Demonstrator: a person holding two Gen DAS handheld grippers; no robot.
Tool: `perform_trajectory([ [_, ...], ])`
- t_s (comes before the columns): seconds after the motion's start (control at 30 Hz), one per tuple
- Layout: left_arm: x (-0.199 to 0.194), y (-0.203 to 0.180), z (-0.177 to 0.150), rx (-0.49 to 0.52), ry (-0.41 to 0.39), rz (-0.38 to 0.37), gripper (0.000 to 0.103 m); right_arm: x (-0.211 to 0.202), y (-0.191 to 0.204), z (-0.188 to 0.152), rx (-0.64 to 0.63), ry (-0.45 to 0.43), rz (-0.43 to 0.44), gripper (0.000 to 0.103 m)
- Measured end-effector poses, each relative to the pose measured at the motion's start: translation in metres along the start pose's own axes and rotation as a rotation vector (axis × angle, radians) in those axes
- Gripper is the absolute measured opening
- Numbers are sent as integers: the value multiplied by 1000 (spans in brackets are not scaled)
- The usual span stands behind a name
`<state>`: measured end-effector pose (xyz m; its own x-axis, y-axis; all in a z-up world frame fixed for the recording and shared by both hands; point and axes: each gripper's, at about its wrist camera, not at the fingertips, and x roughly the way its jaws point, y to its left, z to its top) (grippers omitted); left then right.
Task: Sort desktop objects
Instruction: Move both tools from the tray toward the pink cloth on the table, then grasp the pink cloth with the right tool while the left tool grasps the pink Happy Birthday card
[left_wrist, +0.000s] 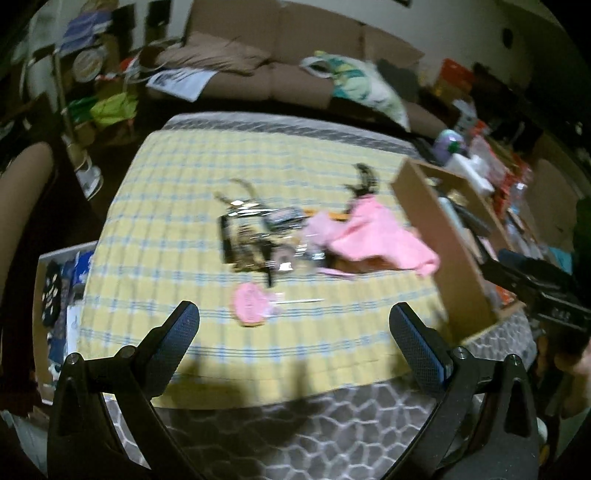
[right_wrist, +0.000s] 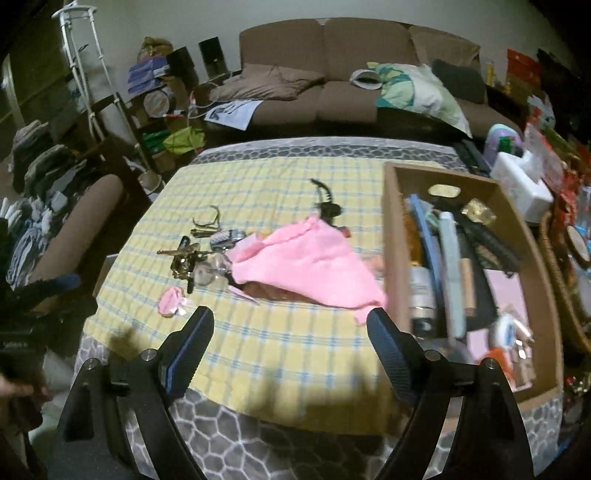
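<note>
1. Left wrist view: the left gripper (left_wrist: 294, 321) hangs wide open and empty over the near edge of the table (left_wrist: 147, 206). A pink cloth (left_wrist: 373, 236) lies mid-table; a cardboard box (left_wrist: 436, 236) stands at the right.
2. Right wrist view: the right gripper (right_wrist: 290, 325) is spread open, holding nothing. The pink cloth (right_wrist: 306, 266) touches the box (right_wrist: 397, 236); small clutter (right_wrist: 195, 254) lies left of it.

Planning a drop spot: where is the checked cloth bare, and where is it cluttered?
Bare: the near strip of the checked cloth in front of both open grippers, the left side left of the metal clutter, and the far band toward the sofa. Crowded: the middle, around the pink cloth and pink round item. The cardboard box is full.
</note>
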<state>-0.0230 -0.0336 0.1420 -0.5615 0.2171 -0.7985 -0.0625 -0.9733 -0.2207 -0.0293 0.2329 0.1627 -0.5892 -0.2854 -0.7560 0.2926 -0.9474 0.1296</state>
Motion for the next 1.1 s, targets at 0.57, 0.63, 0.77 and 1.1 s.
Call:
perform_trajectory([
  [0.57,111,37,-15,67,172,74,103,134,-5,8,37,66,11,87],
  [0.63,120,37,-16,82,183,84,103,142,-7,12,38,65,11,87],
  [0.77,135,29,-20,117,198,71,103,158,-6,18,18,68,10,86],
  [1.1,154,13,-19,208,184,103,93,166,-2,18,18,89,99,20],
])
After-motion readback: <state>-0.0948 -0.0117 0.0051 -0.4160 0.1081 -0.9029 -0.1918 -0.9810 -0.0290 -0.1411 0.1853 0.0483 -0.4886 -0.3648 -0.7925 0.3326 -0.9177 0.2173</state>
